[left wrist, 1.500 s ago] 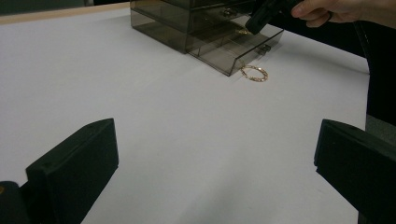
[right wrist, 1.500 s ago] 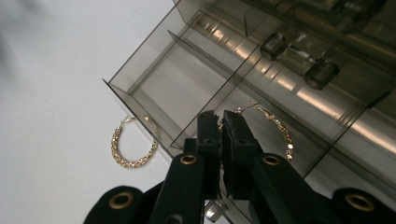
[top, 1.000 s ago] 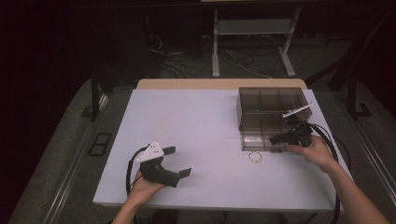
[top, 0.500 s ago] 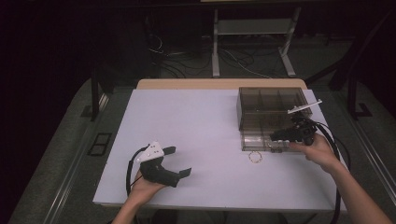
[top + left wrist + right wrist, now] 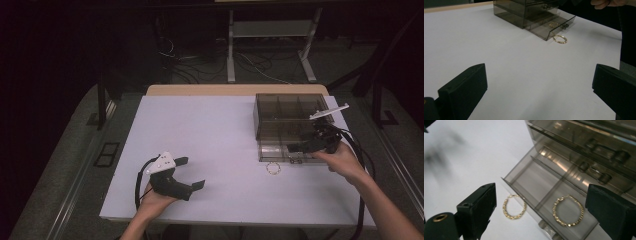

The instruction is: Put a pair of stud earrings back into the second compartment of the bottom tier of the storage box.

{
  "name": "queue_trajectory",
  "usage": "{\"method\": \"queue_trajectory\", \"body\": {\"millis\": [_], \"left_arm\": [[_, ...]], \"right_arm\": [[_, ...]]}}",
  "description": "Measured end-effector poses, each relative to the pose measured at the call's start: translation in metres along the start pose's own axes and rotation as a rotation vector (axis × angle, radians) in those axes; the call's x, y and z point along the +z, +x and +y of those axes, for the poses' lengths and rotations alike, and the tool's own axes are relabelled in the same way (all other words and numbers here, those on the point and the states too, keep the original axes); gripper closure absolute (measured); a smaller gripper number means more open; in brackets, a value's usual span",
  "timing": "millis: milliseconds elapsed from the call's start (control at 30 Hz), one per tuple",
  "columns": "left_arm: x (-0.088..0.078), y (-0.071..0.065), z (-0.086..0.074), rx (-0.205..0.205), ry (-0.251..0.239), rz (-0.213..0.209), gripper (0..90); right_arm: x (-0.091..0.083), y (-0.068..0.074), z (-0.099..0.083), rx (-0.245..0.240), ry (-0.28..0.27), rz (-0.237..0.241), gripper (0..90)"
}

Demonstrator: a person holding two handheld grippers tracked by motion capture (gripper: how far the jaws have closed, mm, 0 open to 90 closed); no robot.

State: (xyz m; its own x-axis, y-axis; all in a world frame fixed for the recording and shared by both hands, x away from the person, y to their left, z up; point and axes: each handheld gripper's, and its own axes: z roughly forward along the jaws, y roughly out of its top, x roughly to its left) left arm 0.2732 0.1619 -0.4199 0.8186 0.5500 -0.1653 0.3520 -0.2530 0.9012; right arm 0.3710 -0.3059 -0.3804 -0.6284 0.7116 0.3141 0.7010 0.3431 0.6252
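Observation:
A smoky clear drawer box (image 5: 287,117) stands at the table's right, its bottom drawer (image 5: 536,177) pulled out. One gold hoop (image 5: 555,211) lies in the drawer's front compartment. A second gold hoop (image 5: 269,169) rests on the table just in front of the drawer, also seen as a hoop (image 5: 505,207) in the right gripper view. My right gripper (image 5: 295,148) hovers over the open drawer; its jaws have just been opening and nothing is between them. My left gripper (image 5: 194,172) sits open near the front left, holding nothing.
The white table (image 5: 210,130) has wide bare room between the two grippers. The box's upper drawers (image 5: 599,147) are pushed in, with small round knobs. Cables trail from both grippers. Dark floor and a metal stand (image 5: 270,45) lie beyond the far edge.
The right hand has lifted its gripper a little above the open drawer. The left hand and the hoop on the table have stayed in place.

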Motion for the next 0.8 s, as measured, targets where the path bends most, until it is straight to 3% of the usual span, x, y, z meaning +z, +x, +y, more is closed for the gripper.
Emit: {"method": "queue_trajectory", "body": {"millis": [133,800], "left_arm": [[0.0,0.0,0.0,0.0,-0.001,0.0,0.0],[-0.001,0.0,0.0,0.002,-0.005,0.002,0.0]], "right_arm": [[-0.002,0.01,0.003,-0.036,0.001,0.025,0.1],[0.015,0.06,0.006,-0.227,0.072,0.082,0.3]]}}
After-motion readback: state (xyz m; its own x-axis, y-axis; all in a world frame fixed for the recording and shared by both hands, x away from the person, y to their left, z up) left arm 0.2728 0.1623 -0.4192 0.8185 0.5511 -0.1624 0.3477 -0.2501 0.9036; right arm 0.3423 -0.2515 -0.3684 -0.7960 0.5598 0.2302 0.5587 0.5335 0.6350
